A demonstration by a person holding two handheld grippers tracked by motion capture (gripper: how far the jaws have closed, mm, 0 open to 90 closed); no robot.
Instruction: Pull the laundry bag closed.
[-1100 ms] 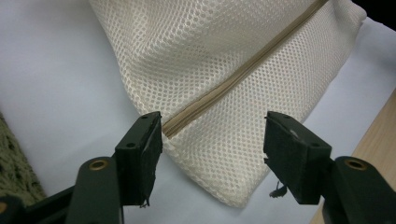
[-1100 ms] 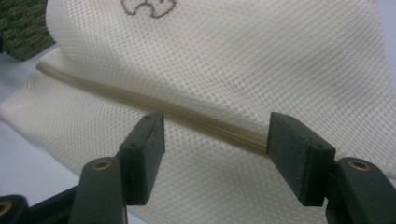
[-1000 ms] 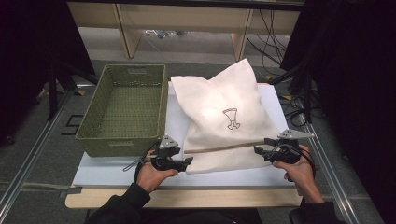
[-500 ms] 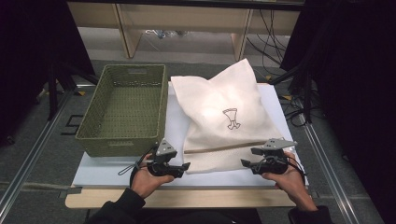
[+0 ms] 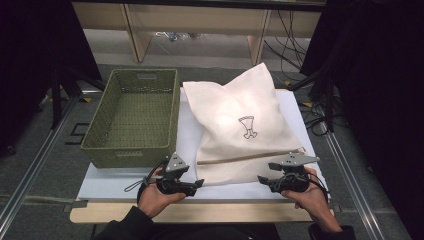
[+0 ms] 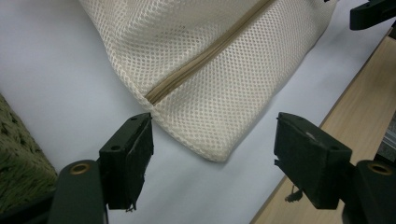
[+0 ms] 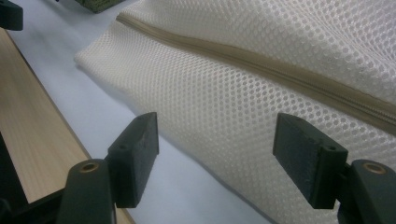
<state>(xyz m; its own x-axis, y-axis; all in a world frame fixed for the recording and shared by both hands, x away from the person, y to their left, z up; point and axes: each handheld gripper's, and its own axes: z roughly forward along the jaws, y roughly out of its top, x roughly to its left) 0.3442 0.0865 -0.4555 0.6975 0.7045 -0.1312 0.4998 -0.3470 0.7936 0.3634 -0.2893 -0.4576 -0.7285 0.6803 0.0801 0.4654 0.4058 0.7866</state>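
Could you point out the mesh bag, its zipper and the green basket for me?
mesh bag [image 5: 235, 107], high view, on the cream cloth above the printed figure.
zipper [image 6: 205, 58], left gripper view, on the tan strip's middle.
green basket [image 5: 131, 150], high view, on its near woven wall.

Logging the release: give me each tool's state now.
Left tool: open, just widened, off the mesh bag.
Right tool: open, just widened, holding nothing.

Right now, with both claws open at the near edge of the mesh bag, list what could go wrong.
1. The left claw brackets only the corner of the mesh bag; closing there might pinch thin mesh and slip.
2. The right claw stands open over flat fabric near the zipper; it could bunch one layer.
3. The green basket sits close beside the left hand, risking a bump.
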